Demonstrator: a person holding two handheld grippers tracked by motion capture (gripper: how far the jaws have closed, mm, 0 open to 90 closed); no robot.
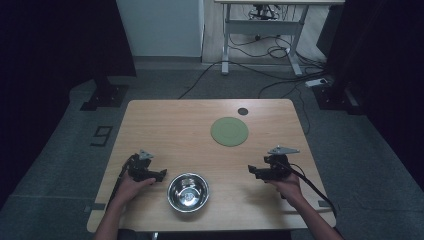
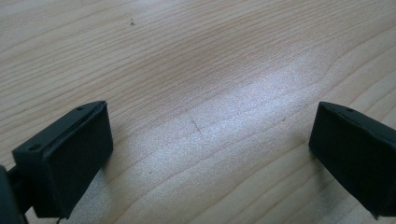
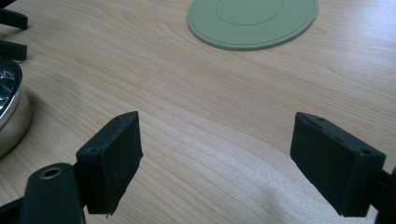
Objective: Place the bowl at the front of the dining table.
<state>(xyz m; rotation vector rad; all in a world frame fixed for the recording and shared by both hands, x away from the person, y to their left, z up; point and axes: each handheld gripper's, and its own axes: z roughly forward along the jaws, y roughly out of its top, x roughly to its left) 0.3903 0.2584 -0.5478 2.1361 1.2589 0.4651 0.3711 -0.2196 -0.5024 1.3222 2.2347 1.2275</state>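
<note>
With both my left claw (image 1: 161,175) and right claw (image 1: 251,171) spread apart and empty over the pale wooden counter (image 1: 170,125), I'd guess the shiny round steel bowl (image 1: 188,192) between them is next, best gripped squarely by its rim.

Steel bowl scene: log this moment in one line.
left gripper: open | right gripper: open | steel bowl: between them | green mat: bare
</note>
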